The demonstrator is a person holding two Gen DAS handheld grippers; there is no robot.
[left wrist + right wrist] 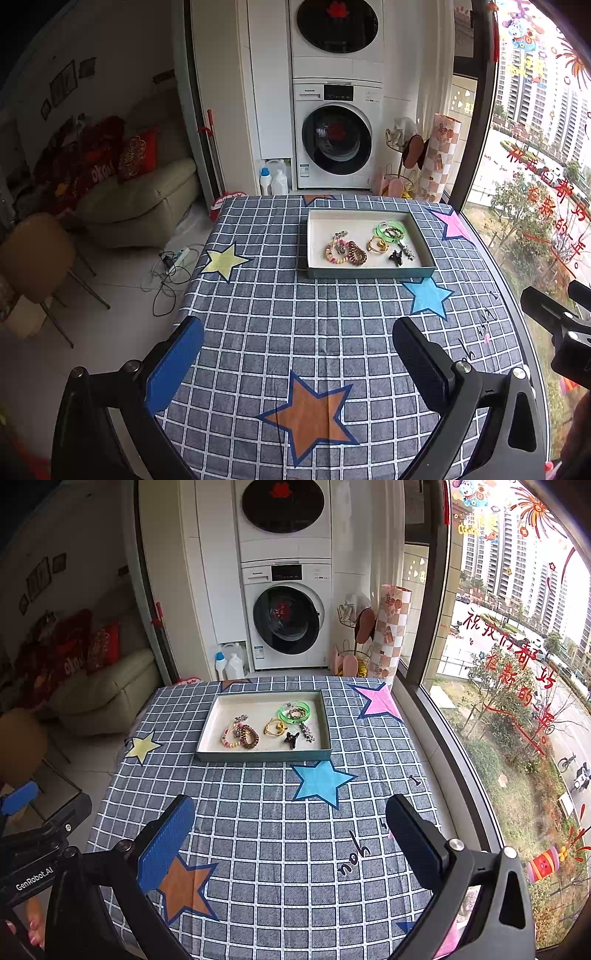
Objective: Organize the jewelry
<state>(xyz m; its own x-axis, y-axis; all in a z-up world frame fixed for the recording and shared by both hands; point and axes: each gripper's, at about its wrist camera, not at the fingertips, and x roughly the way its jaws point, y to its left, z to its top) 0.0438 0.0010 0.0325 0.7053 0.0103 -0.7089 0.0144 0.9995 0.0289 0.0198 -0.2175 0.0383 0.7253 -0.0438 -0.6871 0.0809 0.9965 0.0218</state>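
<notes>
A shallow grey tray (369,272) (264,755) with a white inside stands on the far half of the checked tablecloth. In it lie several pieces of jewelry: a green bangle (391,229) (294,710), a gold ring-like piece (376,244) (274,726), a brown coiled bracelet (356,253) (249,736), a pastel bead bracelet (334,254) (229,740) and a black clip (396,256) (291,739). My left gripper (297,338) is open and empty above the near table. My right gripper (290,816) is open and empty, well short of the tray.
The table (295,332) has coloured stars on its cloth. A window (517,664) runs along the right edge. Stacked washing machines (334,140) stand behind the table, a sofa (140,199) and a chair (33,258) to the left.
</notes>
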